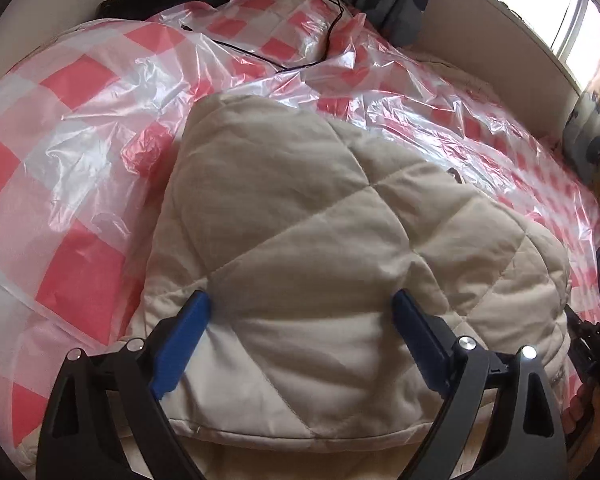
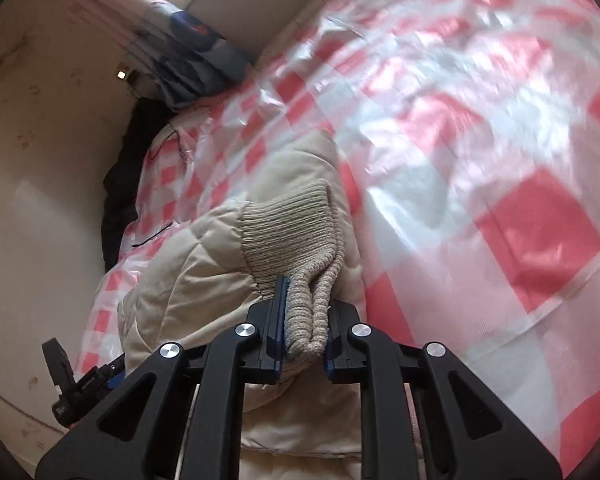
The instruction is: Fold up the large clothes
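The beige quilted padded jacket (image 1: 340,248) is lying bunched on the bed, over the red-and-white checked plastic sheet (image 1: 72,128), and is filling the centre of the left wrist view. The left hand-held gripper (image 1: 302,312) is hovering over the jacket body with its blue pads wide apart, gripping nothing. The right hand-held gripper (image 2: 302,320) is clamping the ribbed knit cuff (image 2: 296,232) of a sleeve, with the sleeve running off toward 11 o'clock. Judged from this, folding is under way: one sleeve is being handled, while the body looks lumpy and unsquared, so most folds remain.
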Demonstrator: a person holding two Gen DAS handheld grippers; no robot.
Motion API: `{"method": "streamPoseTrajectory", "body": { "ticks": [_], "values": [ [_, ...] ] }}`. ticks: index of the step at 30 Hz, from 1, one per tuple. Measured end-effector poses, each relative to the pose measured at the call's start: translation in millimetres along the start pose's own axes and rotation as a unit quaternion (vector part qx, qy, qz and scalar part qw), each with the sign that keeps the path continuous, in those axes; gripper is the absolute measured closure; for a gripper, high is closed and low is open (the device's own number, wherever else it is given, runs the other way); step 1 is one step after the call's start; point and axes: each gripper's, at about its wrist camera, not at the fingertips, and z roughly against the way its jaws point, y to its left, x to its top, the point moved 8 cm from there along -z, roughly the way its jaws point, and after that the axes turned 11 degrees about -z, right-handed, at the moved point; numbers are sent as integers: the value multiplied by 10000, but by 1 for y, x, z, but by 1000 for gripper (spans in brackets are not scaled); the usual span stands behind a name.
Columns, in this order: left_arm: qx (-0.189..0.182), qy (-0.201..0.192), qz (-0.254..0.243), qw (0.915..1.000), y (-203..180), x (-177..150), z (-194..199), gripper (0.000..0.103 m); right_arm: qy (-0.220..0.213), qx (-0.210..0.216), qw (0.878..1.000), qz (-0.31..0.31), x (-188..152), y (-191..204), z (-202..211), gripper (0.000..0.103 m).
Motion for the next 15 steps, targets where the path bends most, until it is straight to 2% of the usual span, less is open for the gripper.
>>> {"method": "streamPoseTrajectory", "body": {
  "ticks": [1,2,4,5,6,7,9,10,12,13,14,15],
  "values": [
    [21,-3,-43,10000,-2,1,5,14,34,-30,10000,-63,1,-1,1,86],
    [27,-42,-54,10000,-3,5,11,14,-45,-122,9999,-20,4,1,6,80],
    [-177,-437,73,9989,-4,16,31,14,-509,-451,9976,102,12,6,28,65],
    [-255,-625,148,9976,-3,21,41,13,-824,-541,9950,184,17,10,41,52],
    [-301,-780,202,9963,-2,25,48,12,-1256,-549,9901,315,23,18,58,44],
    [-296,-867,237,9955,-1,28,51,8,-1610,-384,9846,570,24,32,71,41],
    [-221,-801,298,9961,4,27,45,7,-1825,-81,9750,1265,14,63,78,30],
    [-207,-624,353,9972,7,23,34,7,-1735,51,9718,1594,4,78,71,28],
    [-239,-291,509,9980,12,10,10,7,-1257,74,9712,2022,-17,90,41,27],
    [-200,-198,540,9981,14,4,0,7,-928,-233,9741,2051,-24,83,17,27],
    [-52,-152,471,9988,15,2,-6,7,-420,-741,9762,1997,-31,63,-11,27],
    [23,-128,359,9993,13,0,-9,7,17,-952,9764,1937,-39,46,-31,26]
  ]
}}
